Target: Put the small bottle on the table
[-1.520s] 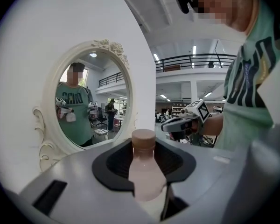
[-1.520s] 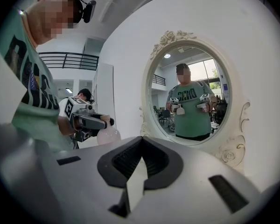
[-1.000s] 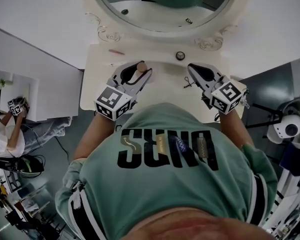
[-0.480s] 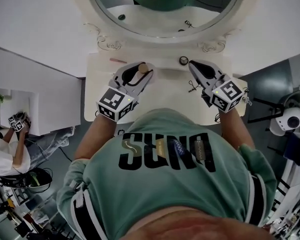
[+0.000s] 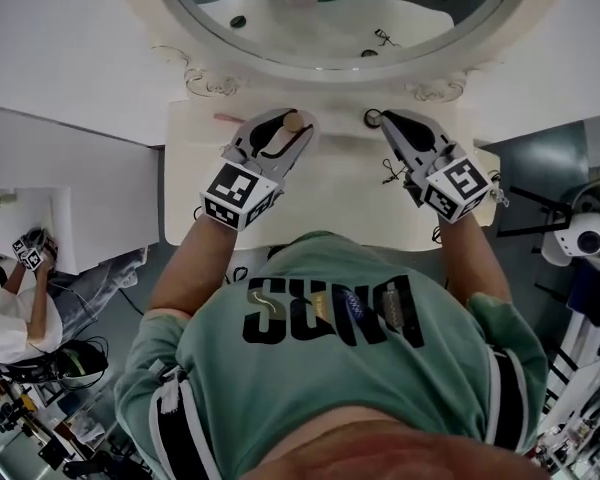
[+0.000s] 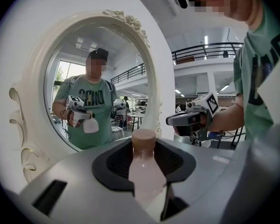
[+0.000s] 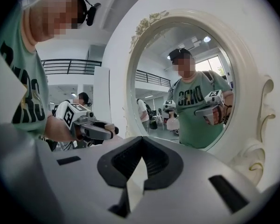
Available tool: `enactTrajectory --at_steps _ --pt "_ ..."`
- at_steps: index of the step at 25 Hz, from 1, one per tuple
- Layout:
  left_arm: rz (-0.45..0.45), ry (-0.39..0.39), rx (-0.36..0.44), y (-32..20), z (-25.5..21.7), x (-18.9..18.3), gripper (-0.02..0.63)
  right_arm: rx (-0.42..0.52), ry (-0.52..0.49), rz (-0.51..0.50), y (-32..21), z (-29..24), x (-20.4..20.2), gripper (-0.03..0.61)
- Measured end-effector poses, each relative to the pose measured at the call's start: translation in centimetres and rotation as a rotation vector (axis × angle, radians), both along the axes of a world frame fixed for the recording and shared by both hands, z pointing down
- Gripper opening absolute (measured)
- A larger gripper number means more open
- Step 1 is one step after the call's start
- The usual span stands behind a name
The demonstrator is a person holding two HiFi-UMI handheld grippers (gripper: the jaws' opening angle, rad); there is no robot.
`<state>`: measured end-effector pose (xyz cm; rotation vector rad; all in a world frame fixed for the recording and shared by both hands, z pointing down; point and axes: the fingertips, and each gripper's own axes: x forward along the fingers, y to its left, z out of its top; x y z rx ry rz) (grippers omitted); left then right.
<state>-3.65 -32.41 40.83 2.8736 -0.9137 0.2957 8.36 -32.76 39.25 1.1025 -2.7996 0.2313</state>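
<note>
The small bottle (image 5: 293, 122) is pale pink with a tan cap. My left gripper (image 5: 286, 133) is shut on it and holds it above the back of the cream table (image 5: 340, 198), close to the mirror. In the left gripper view the bottle (image 6: 144, 171) stands upright between the jaws, cap up. My right gripper (image 5: 388, 121) hovers over the table's right side; in its own view (image 7: 139, 160) the jaws meet with nothing between them. The right gripper view also shows the left gripper (image 7: 95, 129) with the bottle's cap (image 7: 109, 126).
An oval mirror in an ornate white frame (image 5: 205, 78) stands at the table's back edge. A small round dark thing (image 5: 371, 118) lies by the right gripper's tip. There is a pink stick (image 5: 228, 118) at back left and a thin black loop (image 5: 390, 176) at right. White walls flank the table.
Both grippers have moved away from the person's body toward the mirror. The bottle has stayed in the left gripper. The right gripper's tip now sits beside the round dark thing.
</note>
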Motion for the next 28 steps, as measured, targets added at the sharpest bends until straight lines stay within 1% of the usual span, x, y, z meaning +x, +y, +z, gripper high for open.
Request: enactTrajectory --at_steps 4,13,18,28 --pt "-0.012 -0.006 -0.016 -1.5 2.7 0.5 0.144 -0.014 -0.003 0.003 -1.0 2.2 -0.3 -0.006" --pt "-0.03 -0.025 -0.018 -4.8 8.1 2.3 0.143 -0.04 -0.006 0.002 -2.7 6.9 -1.2 -0.006" --pt "-0.033 -0.035 -0.014 -6.5 10.4 3.4 0.144 -0.033 0.011 0.019 -4.2 9.1 -0.8 -0.006" --pt "-0.013 -0.062 -0.004 -8.5 13.7 5.1 0.143 -0.04 -0.017 0.045 -6.0 11.6 0.2 -0.006"
